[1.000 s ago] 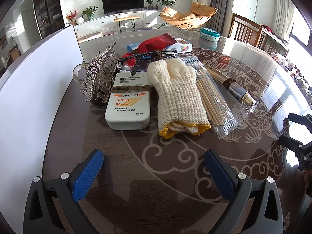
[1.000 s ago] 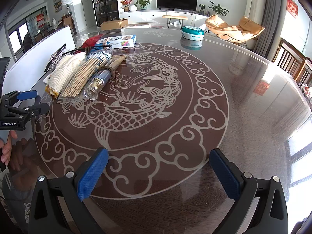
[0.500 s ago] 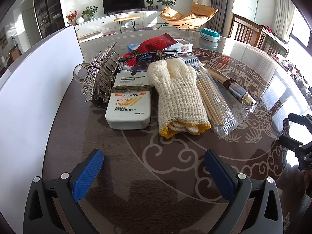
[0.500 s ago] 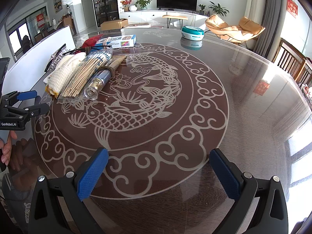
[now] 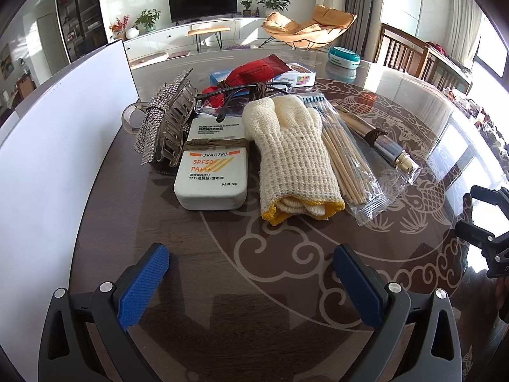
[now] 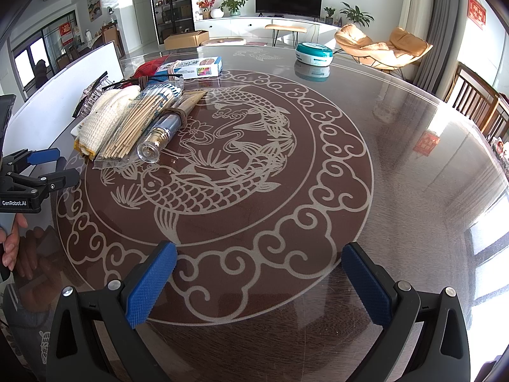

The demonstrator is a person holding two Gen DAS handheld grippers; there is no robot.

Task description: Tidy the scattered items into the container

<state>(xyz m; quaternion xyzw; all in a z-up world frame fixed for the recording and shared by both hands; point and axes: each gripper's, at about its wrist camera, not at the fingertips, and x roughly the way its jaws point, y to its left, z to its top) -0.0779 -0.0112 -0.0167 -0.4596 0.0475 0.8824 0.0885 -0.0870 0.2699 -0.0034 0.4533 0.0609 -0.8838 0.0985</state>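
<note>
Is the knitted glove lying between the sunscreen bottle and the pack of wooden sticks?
Yes, the knitted glove lies with the sunscreen bottle on one side and the pack of wooden sticks on the other.

Ahead of your left gripper you have one white sunscreen tube [image 5: 212,172], one cream knitted glove [image 5: 294,156], one clear packet of wooden sticks [image 5: 346,156], one rhinestone hair claw [image 5: 165,124], one red foil packet [image 5: 254,70], one dark spray bottle [image 5: 386,149].

"SPF50+ PA+++" on sunscreen tube [image 5: 211,172], "GenRobot.AI" on left hand-held gripper [image 6: 47,168]

Left gripper [image 5: 251,273] spread above table [image 5: 286,286], sunscreen [image 5: 212,172], glove [image 5: 292,156], perhaps skewers [image 5: 346,162]
</note>
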